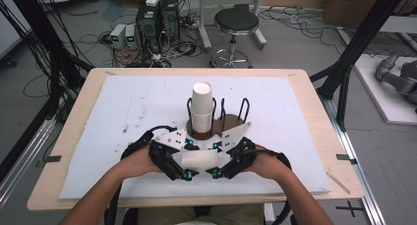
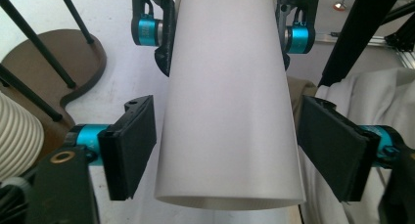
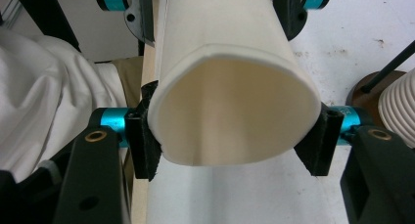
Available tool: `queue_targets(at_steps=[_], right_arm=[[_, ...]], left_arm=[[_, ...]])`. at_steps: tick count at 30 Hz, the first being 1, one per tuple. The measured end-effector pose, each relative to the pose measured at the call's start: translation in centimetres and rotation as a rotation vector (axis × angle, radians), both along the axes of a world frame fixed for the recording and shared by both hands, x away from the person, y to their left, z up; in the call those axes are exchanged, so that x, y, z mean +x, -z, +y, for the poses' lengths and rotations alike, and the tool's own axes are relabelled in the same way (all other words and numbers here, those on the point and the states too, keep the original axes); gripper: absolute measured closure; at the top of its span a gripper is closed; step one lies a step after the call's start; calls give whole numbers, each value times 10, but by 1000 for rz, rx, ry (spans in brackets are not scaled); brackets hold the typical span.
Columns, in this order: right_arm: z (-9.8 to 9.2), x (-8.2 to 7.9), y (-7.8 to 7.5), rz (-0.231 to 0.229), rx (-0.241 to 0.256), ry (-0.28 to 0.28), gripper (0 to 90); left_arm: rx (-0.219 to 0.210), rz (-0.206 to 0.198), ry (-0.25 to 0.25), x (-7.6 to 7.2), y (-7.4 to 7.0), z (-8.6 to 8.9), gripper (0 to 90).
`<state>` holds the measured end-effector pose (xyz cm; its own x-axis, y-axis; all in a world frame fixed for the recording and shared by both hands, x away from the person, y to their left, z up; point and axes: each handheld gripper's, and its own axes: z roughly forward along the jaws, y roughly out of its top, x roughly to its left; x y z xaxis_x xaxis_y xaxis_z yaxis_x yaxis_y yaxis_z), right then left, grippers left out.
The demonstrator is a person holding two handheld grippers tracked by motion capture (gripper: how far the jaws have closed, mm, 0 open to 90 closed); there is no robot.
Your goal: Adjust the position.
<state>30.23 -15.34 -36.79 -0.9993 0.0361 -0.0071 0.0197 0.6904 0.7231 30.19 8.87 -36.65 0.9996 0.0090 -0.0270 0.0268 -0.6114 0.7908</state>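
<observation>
A white paper cup (image 1: 199,159) lies on its side in the air between my two grippers, near the table's front edge. My right gripper (image 3: 230,136) is shut on the cup (image 3: 220,38) at its open rim, and the rim is squashed slightly out of round. My left gripper (image 2: 227,145) stands open around the cup's (image 2: 230,111) closed base end, with a thin gap at each pad. Just behind, a stack of white cups (image 1: 201,104) stands upright in a brown holder (image 1: 231,123) with black wire loops.
The holder stands on a white board (image 1: 123,117) that covers the wooden table (image 1: 83,95). Beyond the far edge, on the floor, are a black stool (image 1: 236,22), computer boxes (image 1: 157,18) and cables. Black frame posts (image 1: 344,68) rise at the right.
</observation>
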Motion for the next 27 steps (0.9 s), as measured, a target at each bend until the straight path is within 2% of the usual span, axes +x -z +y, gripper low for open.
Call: queue_targets(at_steps=[3,7,10,12,14,15,19,21,23,27], right_arm=[[0,0,0,-1,-6,-3,377],[0,-1,1,1,-16,-4,378],[-2,-1,0,-4,-9,-4,360],[-5,-1,0,8,42,12,311],[-10,-1,-1,34,119,25,245],[-13,-1,-1,47,147,44,218],[-26,-1,-2,95,325,108,208],[-30,0,-2,109,389,110,206],[-32,0,-2,108,425,126,205],[-31,0,-1,104,442,132,216]], left_arm=[[13,-11,3,0,0,-1,366],[15,-16,7,0,2,-2,371],[-24,-9,5,0,4,-1,373],[-70,8,2,1,4,3,368],[-130,31,-11,3,5,7,368],[-177,50,-18,4,7,10,368],[-336,103,-51,7,14,17,368],[-400,122,-66,9,19,19,368],[-444,133,-72,9,25,19,368],[-472,144,-65,8,33,17,367]])
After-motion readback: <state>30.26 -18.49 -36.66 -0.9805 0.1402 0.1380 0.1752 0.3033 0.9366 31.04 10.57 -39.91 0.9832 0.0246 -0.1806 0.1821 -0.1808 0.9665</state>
